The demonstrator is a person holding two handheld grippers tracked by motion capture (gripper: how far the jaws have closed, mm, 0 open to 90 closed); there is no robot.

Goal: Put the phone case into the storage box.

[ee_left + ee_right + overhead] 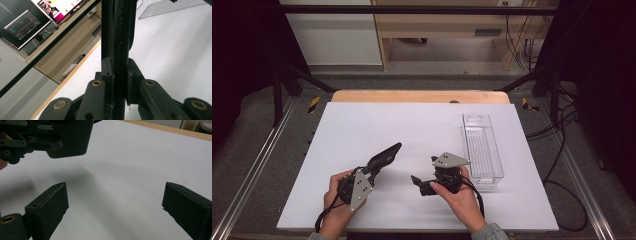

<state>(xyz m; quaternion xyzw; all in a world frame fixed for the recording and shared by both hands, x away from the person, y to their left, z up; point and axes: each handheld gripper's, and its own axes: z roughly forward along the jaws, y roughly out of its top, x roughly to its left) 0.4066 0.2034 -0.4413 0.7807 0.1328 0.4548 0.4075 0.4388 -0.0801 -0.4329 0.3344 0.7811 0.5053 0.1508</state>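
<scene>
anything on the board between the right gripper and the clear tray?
Nothing. In the high view only a narrow strip of bare white board separates the right gripper from the clear plastic tray beside it.

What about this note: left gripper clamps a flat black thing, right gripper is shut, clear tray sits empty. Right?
No: the right gripper is open, its jaws wide apart and empty in the right gripper view. The left gripper does clamp the flat black thing.
</scene>
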